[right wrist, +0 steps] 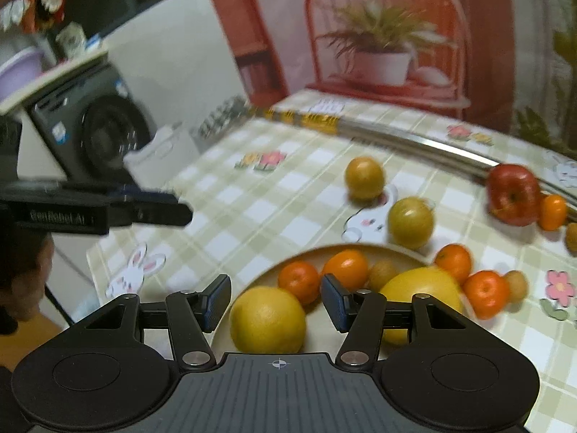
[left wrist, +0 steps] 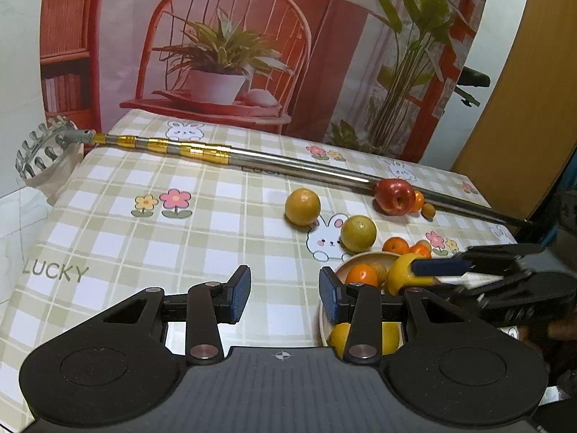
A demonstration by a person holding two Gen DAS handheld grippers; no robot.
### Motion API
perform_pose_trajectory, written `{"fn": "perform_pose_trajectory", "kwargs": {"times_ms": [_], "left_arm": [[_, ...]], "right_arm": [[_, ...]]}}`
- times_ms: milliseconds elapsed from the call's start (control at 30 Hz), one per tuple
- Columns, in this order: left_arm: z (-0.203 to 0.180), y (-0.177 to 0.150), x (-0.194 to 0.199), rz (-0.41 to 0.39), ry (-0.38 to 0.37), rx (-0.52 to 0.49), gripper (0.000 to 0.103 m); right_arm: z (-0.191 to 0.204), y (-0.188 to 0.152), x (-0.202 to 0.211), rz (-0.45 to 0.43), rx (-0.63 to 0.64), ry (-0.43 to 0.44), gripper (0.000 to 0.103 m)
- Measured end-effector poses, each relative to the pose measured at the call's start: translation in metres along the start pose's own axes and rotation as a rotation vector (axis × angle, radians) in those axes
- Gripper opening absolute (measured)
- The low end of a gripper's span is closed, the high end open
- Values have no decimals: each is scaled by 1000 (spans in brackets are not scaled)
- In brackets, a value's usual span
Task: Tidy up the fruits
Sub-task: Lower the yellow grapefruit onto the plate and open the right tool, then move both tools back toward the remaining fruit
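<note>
Left gripper (left wrist: pixel 285 294) jaws released over bare tabletop (left wrist: pixel 202 223); plate (right wrist: pixel 324 250) rim at 3 o'clock. Right gripper (right wrist: pixel 276 299) jaws released above a lemon (right wrist: pixel 267 319).

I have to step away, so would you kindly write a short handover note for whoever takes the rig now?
Left gripper: open, empty, over the table beside the plate.
Right gripper: open, empty, over the plate's near lemon.
Done: two lemons, two tangerines and a small brown fruit are on the plate.
Left: apple, two yellow-green citrus and several small fruits are loose on the table.
</note>
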State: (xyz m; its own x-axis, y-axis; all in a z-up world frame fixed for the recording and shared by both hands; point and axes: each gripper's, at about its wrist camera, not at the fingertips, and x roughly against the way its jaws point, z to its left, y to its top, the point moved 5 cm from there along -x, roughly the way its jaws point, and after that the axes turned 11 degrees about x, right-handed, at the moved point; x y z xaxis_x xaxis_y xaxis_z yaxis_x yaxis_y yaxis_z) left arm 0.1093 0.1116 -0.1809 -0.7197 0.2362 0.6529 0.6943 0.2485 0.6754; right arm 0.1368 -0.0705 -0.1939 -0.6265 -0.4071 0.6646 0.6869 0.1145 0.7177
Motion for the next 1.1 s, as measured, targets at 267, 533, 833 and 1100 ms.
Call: {"fn": "perform_pose_trajectory", "kwargs": {"times_ms": [267,533,833,1100], "left_arm": [[-5,25,7,-42,12,-14,44],[-33,42,-2,-17,-33,-47,44],[-92,31,-67,164,-116,-166,44],[-127,23,-137,338,-122,-152,44]], "right_arm": [[-49,12,49,-131,-92,-133,52],[-104,5,93,-197,-163,-342,52],[-140,-18,104,-169,-209,-456,51],[-161,-36,111,-178,-248,-493,51]]}}
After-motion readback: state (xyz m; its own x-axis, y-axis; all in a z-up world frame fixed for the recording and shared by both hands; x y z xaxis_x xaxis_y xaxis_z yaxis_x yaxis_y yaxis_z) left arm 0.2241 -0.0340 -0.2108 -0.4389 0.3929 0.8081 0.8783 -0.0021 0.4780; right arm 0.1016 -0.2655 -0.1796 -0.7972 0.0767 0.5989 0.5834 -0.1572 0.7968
